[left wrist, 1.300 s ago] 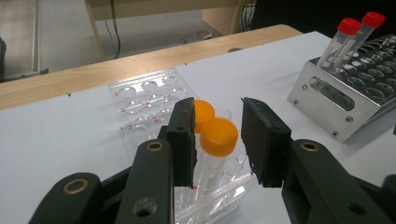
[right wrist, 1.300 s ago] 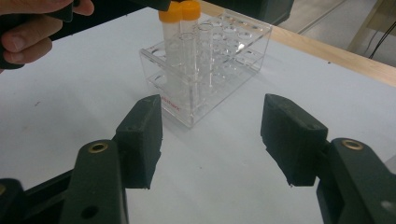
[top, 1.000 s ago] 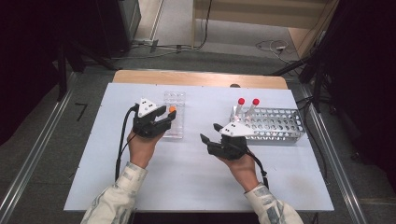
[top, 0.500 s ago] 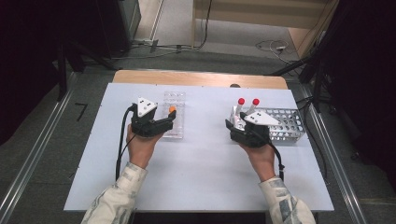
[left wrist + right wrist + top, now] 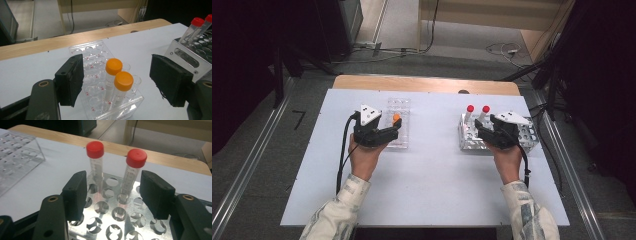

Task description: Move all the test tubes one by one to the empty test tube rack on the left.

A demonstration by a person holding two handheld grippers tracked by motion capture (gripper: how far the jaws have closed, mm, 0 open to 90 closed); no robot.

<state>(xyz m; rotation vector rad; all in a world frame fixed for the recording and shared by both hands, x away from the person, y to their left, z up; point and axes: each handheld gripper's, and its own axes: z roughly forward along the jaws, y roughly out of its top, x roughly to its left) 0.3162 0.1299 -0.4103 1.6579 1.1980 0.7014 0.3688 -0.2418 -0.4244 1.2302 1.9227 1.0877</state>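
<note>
Right gripper view: right tongs (image 5: 112, 195) released, straddling both red-capped tubes (image 5: 95, 162); closing could pinch both. Left tongs (image 5: 125, 80) released around orange-capped tubes (image 5: 113, 77).

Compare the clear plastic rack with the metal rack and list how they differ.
The clear plastic rack is transparent with printed red numbers; the metal rack is shiny, opaque sheet punched with round holes. The clear plastic rack holds two orange-capped tubes, the metal rack two red-capped tubes. The clear one sits before the left gripper, the metal one under the right gripper. Both rest on the white table, mostly unfilled.
</note>
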